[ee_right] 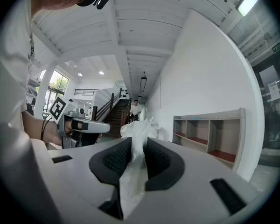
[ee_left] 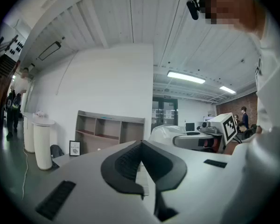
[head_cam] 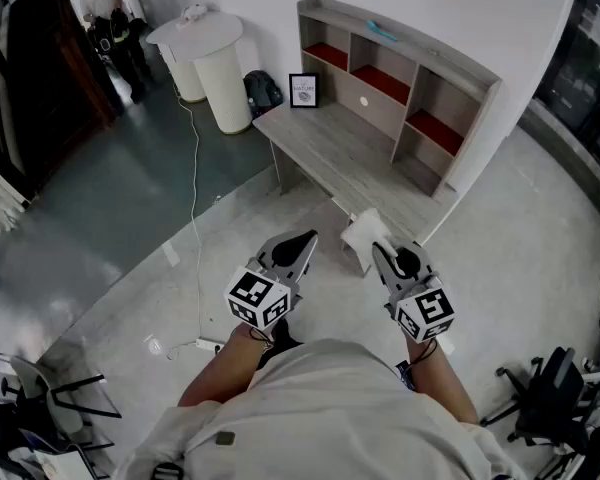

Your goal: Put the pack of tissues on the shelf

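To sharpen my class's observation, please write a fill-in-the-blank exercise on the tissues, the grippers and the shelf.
1. The tissues are clamped in the ____ hand-held gripper.
2. The jaws of the left hand-held gripper are ____, with nothing between them.
3. The shelf has compartment floors coloured ____.
4. In the head view, a framed picture stands at the desk's ____ end.
Missing words: right; shut; red; left.

Ahead: shelf (head_cam: 400, 78) on desk (head_cam: 330, 143). On desk's left end: picture frame (head_cam: 303, 90); backpack (head_cam: 263, 91), then two cylinders (head_cam: 223, 83) further left. In right gripper (head_cam: 378, 250): pack of tissues (head_cam: 365, 230), just short of desk; left gripper (head_cam: 308, 238) beside it.
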Action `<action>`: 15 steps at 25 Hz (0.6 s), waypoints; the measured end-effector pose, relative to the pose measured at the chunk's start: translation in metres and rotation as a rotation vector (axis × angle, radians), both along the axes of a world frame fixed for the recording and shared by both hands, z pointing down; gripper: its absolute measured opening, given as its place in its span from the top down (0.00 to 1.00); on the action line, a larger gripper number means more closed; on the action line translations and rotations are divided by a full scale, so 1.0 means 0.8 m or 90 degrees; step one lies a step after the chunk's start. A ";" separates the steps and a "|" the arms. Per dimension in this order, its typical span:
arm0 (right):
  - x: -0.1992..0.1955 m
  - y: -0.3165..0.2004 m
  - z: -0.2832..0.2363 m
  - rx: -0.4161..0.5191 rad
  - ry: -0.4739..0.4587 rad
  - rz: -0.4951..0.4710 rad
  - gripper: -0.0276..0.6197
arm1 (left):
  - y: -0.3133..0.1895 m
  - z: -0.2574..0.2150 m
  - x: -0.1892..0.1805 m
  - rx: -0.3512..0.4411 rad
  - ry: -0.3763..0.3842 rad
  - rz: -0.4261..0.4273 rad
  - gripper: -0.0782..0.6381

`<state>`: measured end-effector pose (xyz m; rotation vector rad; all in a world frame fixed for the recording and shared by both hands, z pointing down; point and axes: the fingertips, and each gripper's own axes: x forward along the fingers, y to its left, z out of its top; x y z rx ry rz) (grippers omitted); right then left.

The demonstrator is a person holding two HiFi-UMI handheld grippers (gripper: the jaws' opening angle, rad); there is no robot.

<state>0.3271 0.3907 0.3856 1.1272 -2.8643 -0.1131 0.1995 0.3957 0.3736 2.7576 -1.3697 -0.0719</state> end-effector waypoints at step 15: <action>0.006 0.004 0.005 -0.005 -0.004 0.009 0.82 | -0.001 0.001 0.008 0.001 -0.002 0.016 0.87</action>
